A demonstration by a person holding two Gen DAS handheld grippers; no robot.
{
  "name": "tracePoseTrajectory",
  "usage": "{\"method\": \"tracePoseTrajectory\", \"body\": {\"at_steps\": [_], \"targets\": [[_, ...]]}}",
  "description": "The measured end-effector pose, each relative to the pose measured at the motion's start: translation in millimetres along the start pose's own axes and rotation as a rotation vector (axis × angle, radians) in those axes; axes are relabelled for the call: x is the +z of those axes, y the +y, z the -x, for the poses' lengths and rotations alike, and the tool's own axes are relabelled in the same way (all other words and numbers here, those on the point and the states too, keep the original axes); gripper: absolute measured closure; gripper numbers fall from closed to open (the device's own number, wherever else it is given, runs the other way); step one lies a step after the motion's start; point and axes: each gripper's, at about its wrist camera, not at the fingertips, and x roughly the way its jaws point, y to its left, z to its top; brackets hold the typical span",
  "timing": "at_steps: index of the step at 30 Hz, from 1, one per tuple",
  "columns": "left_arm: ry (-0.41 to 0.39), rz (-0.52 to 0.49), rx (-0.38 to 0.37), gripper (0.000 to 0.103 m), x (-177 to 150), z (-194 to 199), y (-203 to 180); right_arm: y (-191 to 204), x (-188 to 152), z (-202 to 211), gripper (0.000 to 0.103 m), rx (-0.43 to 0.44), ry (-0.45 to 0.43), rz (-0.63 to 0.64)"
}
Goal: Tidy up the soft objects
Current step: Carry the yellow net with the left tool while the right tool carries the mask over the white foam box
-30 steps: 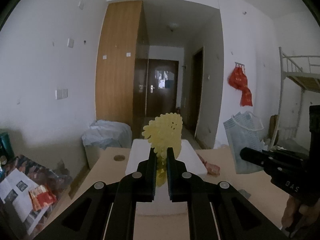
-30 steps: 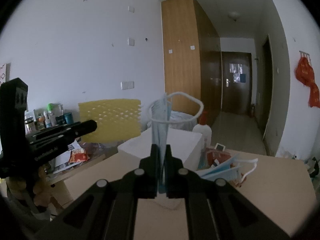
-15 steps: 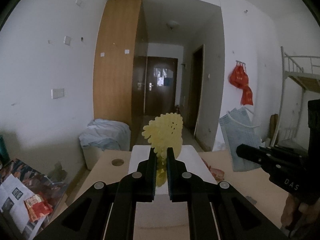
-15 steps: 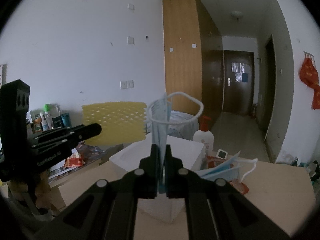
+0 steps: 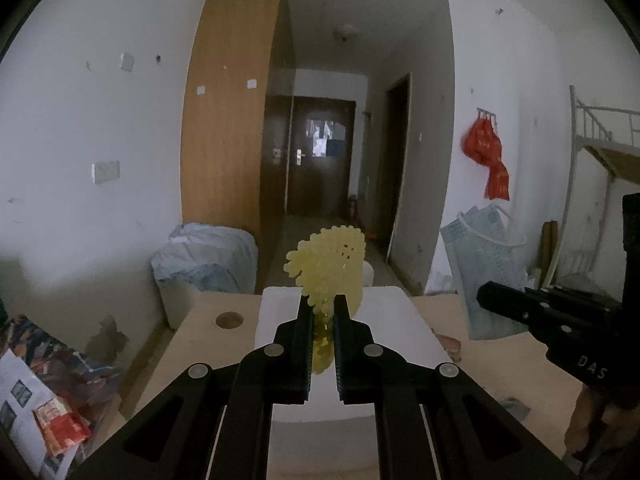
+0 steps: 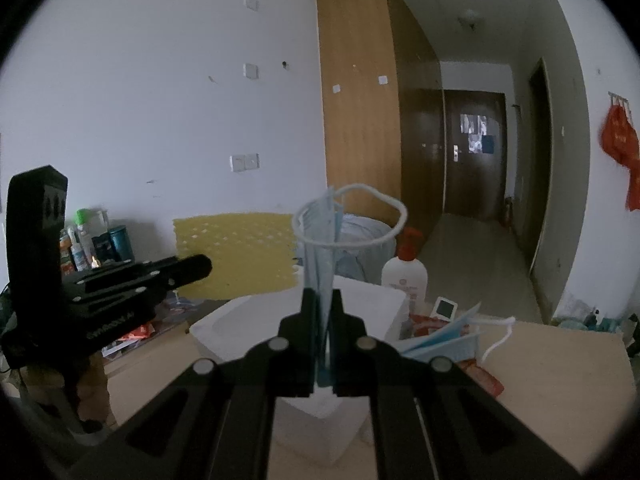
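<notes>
Foam mesh (image 5: 326, 264), yellow, is pinched in my left gripper (image 5: 323, 312), held over the white box (image 5: 404, 320). My right gripper (image 6: 323, 308) is clamped on a blue face mask (image 6: 320, 248) above the same box. Only the right view shows the lotion bottle (image 6: 405, 276) and spare masks (image 6: 440, 342) behind it (left view just catches the bunk bed (image 5: 600, 140)).

Lower part of yellow mesh sponge (image 5: 326, 264) hidden between the left gripper's fingers (image 5: 304, 344). Bunk bed (image 5: 600, 148) cut off at right edge. Small bottles (image 6: 86, 244) at left too small to identify. Lotion bottle (image 6: 404, 276) label unreadable.
</notes>
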Motion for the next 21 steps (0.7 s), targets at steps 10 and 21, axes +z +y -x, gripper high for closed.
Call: {"method": "tracePoseTrajectory", "body": {"at_steps": [10,21], "targets": [[0.041,0.005,-0.021,0.094,-1.4,-29.8,6.2,-4.4,2.0,-18.4,0.095,0.001,0.028,-0.002],[0.072,-0.019,-0.026,0.093,-4.3,-45.6,5.1,-4.8,2.5,-23.5,0.095,-0.002,0.043,-0.004]]}}
